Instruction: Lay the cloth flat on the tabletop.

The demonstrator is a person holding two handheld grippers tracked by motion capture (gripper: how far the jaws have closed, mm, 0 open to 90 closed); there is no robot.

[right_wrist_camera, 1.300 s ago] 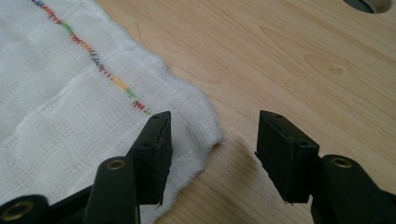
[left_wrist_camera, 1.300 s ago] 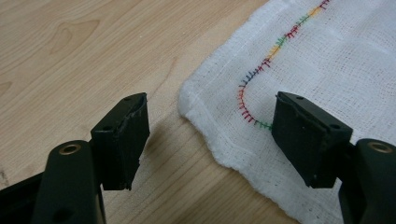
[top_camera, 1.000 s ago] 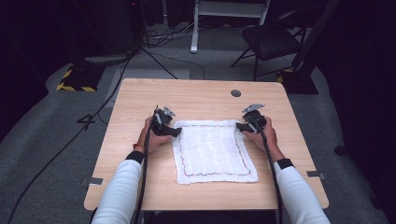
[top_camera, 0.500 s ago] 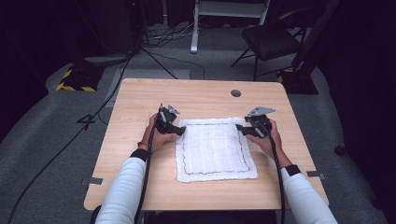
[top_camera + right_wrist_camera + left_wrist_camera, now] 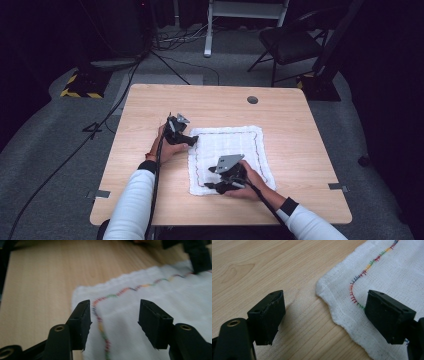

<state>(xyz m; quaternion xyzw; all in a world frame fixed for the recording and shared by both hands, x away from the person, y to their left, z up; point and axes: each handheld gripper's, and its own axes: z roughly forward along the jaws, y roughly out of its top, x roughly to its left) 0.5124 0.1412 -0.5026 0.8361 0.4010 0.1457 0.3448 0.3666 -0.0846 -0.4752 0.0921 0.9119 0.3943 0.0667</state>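
A white cloth [image 5: 230, 150] with a wavy multicoloured stitched border lies flat on the wooden table [image 5: 210, 105]. My left gripper [image 5: 192, 141] sits at the cloth's far left corner. In the left gripper view the left gripper [image 5: 324, 300] is open, its jaws have just been opening, and the cloth [image 5: 387, 270] corner lies loose between them. My right gripper [image 5: 211, 187] hovers over the cloth's near left corner, pointing left. In the right gripper view the right gripper [image 5: 115, 306] stands open above the cloth [image 5: 155, 297], with nothing pressed between the pads.
A round grommet hole [image 5: 252, 100] marks the table's far side. Bare wood runs left of the cloth and along the far edge. On the floor beyond stand a dark chair [image 5: 290, 42], cables and a yellow-black striped base [image 5: 80, 85].
My right gripper has swung from the cloth's far right corner to its near left corner. The left gripper has kept its place at the far left corner.
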